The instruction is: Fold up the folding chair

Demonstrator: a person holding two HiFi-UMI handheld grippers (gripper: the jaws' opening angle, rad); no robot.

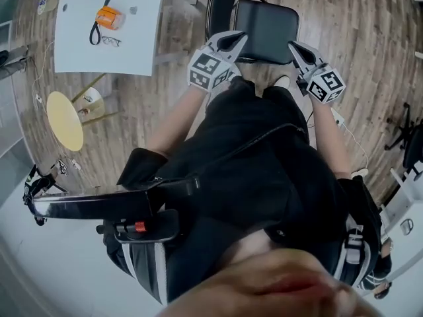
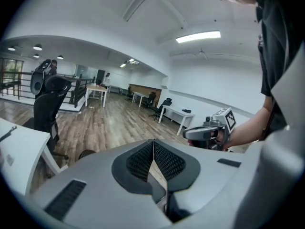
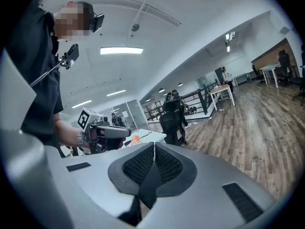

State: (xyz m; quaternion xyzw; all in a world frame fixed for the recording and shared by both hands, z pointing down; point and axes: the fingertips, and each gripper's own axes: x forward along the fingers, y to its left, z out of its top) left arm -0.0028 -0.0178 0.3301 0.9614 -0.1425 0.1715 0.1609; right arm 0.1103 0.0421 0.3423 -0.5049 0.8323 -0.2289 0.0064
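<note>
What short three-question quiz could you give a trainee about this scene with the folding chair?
1. True or false: the left gripper is clamped on the folding chair.
2. What lies near the eyeglasses on the white table? A an orange object, B a laptop, C a mug.
3. Fill in: the right gripper has its jaws ____.
Key: 1 false; 2 A; 3 shut.
</note>
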